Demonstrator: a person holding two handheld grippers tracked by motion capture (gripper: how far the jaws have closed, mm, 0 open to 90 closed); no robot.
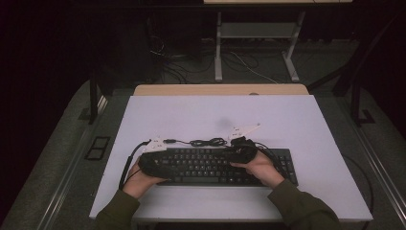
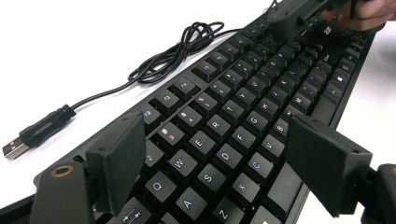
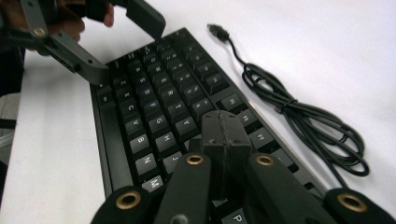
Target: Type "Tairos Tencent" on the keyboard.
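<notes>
High view, keyboard (image 1: 210, 165) on table (image 1: 311, 143), bundled cable (image 1: 207, 142) just behind it

Hands hide the keyboard (image 1: 210, 165) middle — its key legends too small to read.

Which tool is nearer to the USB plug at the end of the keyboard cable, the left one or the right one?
Left. The left tool hangs open over the keyboard's letter keys at the plug's end. The right tool, jaws together, is over the keys farther along the keyboard.
</notes>
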